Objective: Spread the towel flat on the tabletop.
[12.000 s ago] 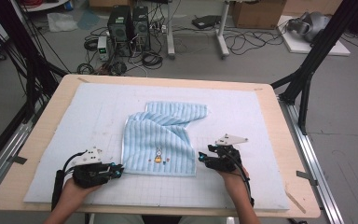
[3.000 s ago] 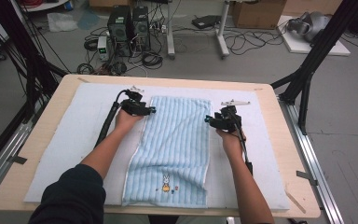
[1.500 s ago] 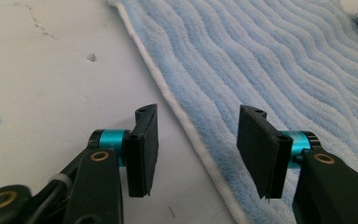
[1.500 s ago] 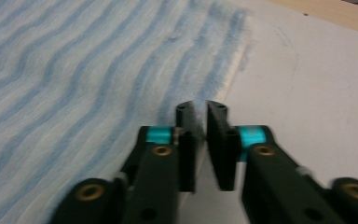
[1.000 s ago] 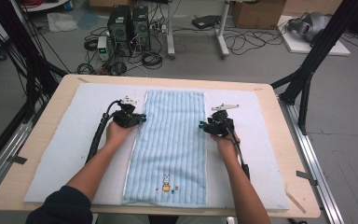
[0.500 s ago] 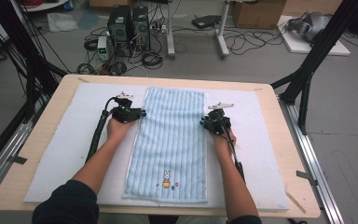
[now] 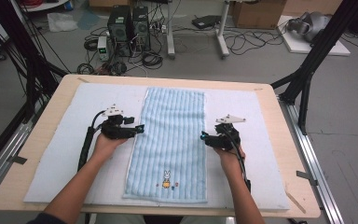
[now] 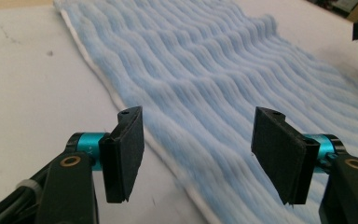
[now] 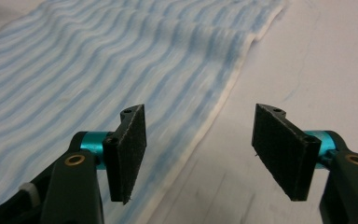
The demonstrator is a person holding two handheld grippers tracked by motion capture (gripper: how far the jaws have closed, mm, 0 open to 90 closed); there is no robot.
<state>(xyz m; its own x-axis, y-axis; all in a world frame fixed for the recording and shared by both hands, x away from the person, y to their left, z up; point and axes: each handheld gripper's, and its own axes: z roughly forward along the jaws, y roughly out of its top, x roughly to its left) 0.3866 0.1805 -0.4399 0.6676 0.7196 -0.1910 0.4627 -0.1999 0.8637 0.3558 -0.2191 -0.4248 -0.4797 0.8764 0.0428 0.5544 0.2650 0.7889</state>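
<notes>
Towel (image 7: pixel 170 140), blue striped, lies flat and spread out lengthwise on the white mat (image 7: pixel 51 163) covering the surface (image 7: pixel 37 135); small rabbit picture (image 7: pixel 166 178) near the towel's near end. Left tongs (image 7: pixel 140 129) sit at the towel's left edge, about midway along it, released, jaws just been opening, nothing between them; towel edge runs below the gap in the left gripper view (image 8: pixel 196 154). Right tongs (image 7: pixel 203 137) sit at the towel's right edge, also released, jaws just been opening, nothing gripped; towel hem passes under the left jaw in the right gripper view (image 9: pixel 198 154). Both hands low, close to the mat.
</notes>
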